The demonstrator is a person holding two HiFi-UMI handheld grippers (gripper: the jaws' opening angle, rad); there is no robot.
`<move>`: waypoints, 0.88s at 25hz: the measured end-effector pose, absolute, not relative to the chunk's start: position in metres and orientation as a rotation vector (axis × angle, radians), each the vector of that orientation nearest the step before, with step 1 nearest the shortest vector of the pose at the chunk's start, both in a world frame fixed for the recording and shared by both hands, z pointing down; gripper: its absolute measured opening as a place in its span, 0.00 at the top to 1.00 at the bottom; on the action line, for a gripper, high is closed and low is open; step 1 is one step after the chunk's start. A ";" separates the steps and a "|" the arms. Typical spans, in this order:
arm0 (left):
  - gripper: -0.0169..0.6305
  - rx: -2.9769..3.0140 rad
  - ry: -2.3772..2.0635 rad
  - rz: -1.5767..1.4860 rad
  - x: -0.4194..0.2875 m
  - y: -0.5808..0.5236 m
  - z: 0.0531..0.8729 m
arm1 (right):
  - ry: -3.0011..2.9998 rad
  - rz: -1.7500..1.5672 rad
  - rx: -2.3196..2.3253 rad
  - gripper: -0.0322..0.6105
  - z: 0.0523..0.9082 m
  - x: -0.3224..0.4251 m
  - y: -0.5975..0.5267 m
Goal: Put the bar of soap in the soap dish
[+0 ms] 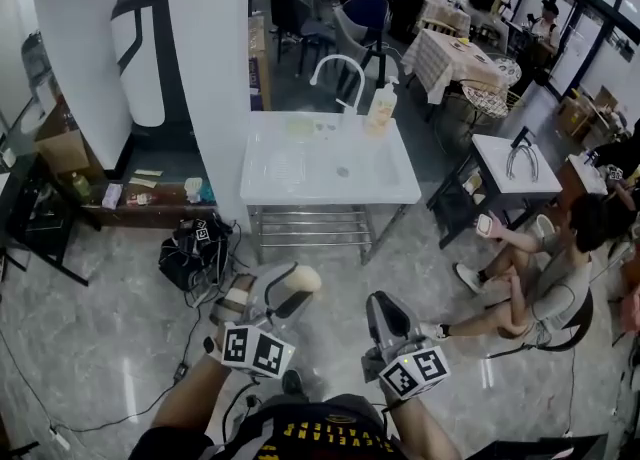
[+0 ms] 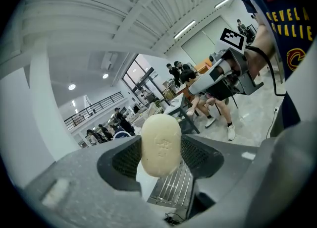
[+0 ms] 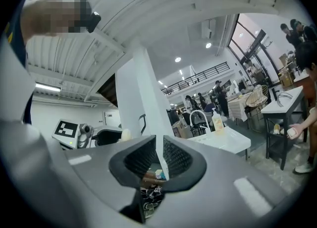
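A cream oval bar of soap point(image 2: 161, 144) sits upright between the pads of my left gripper point(image 2: 161, 156), which is shut on it. In the head view the soap point(image 1: 306, 277) sticks out of the left gripper point(image 1: 292, 288) above the floor, well short of the white sink table point(image 1: 262, 180). A small pale dish-like thing point(image 1: 300, 127) lies at the table's back left; too small to tell for sure. My right gripper point(image 1: 386, 312) hovers beside the left one. Its jaws point(image 3: 161, 161) stand together with nothing between them.
A curved tap point(image 1: 337, 73) and a pump bottle point(image 1: 380, 108) stand at the sink's back edge. A white pillar point(image 1: 210, 78) rises left of the table. A black bag with cables point(image 1: 195, 248) lies on the floor. A person point(image 1: 530, 273) sits at the right near a second sink point(image 1: 515, 163).
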State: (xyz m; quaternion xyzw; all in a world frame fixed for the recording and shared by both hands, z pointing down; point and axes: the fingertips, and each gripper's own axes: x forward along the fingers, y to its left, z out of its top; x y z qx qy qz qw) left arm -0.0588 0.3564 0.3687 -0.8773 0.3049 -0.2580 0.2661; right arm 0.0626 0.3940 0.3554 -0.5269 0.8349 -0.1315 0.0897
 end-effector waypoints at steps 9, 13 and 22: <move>0.58 -2.352 0.829 -0.789 -0.069 0.314 0.385 | 2.482 -0.393 -1.530 0.89 0.355 0.053 0.354; 0.58 -2.350 0.816 -0.835 -0.066 0.294 0.393 | 2.488 -0.404 -1.505 0.89 0.359 0.053 0.334; 0.58 -2.325 0.866 -0.886 -0.054 0.227 0.397 | 2.512 -0.414 -1.399 0.90 0.361 0.063 0.260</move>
